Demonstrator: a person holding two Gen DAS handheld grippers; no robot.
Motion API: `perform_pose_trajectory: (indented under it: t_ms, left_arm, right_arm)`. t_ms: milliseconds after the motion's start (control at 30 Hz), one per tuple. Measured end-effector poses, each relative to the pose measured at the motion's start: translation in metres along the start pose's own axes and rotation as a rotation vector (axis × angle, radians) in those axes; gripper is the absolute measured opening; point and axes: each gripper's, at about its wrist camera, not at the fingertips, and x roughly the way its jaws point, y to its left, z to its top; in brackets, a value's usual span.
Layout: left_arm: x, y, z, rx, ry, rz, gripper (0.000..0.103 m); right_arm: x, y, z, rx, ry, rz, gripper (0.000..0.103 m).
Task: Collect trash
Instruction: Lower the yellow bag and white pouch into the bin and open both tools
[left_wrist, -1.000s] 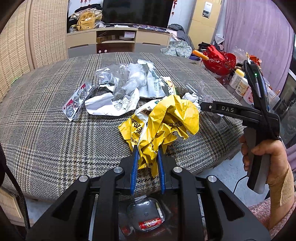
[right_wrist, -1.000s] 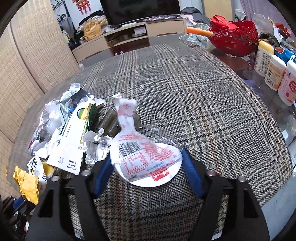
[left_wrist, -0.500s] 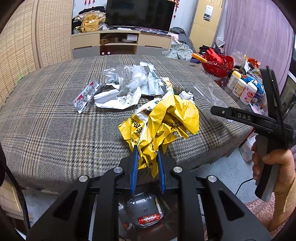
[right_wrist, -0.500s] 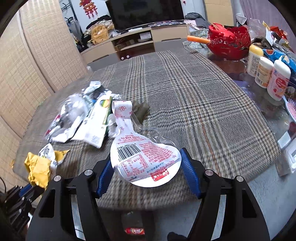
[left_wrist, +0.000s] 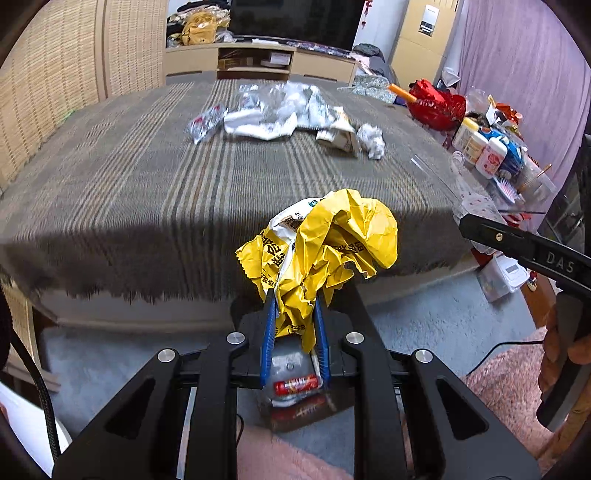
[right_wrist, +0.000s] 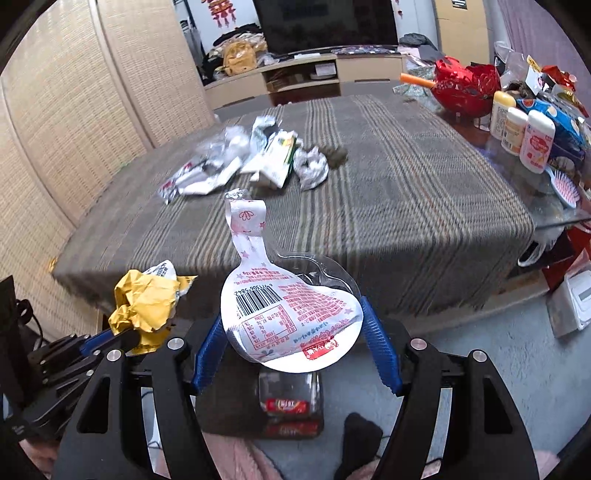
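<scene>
My left gripper (left_wrist: 293, 306) is shut on a crumpled yellow wrapper (left_wrist: 325, 243), held in the air past the table's near edge; the same yellow wrapper (right_wrist: 144, 302) shows at the lower left of the right wrist view. My right gripper (right_wrist: 293, 325) is shut across a round white plastic pack with a barcode and peeled lid (right_wrist: 288, 317), also off the table. More trash (left_wrist: 288, 114) lies in a pile on the checked tablecloth (left_wrist: 129, 184), far from both grippers. A trash bin (left_wrist: 295, 384) with a red packet in it stands on the floor below the left gripper, and the same bin (right_wrist: 288, 402) below the right.
A red bowl (right_wrist: 465, 86) and several bottles (right_wrist: 524, 136) crowd the table's right side. A TV cabinet (left_wrist: 258, 61) stands behind, woven screens to the left. Grey floor (left_wrist: 424, 317) lies under the grippers, with a white box (right_wrist: 576, 295) at the right.
Both grippers have pulled back from the table with their trash and now hang over the floor and the bin. The trash pile looks farther away.
</scene>
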Motion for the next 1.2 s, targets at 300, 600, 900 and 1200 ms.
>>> perform_pose_trajectory:
  t_ms: [300, 600, 900, 1200]
  left_arm:
    - [0.028, 0.004, -0.05, -0.026, 0.085, 0.031, 0.018]
    - [0.07, 0.006, -0.074, -0.04, 0.176, 0.039, 0.018]
    - [0.086, 0.006, -0.074, -0.04, 0.22, 0.034, 0.03]
    - [0.078, 0.006, -0.064, -0.036, 0.206, 0.054, 0.061]
  right_arm:
    - [0.041, 0.001, -0.053, 0.031, 0.135, 0.003, 0.069]
    - [0.085, 0.003, -0.082, 0.047, 0.252, 0.01, 0.07]
    - [0.099, 0.011, -0.081, 0.037, 0.297, 0.044, 0.074]
    - [0.087, 0.01, -0.069, 0.033, 0.246, 0.012, 0.089]
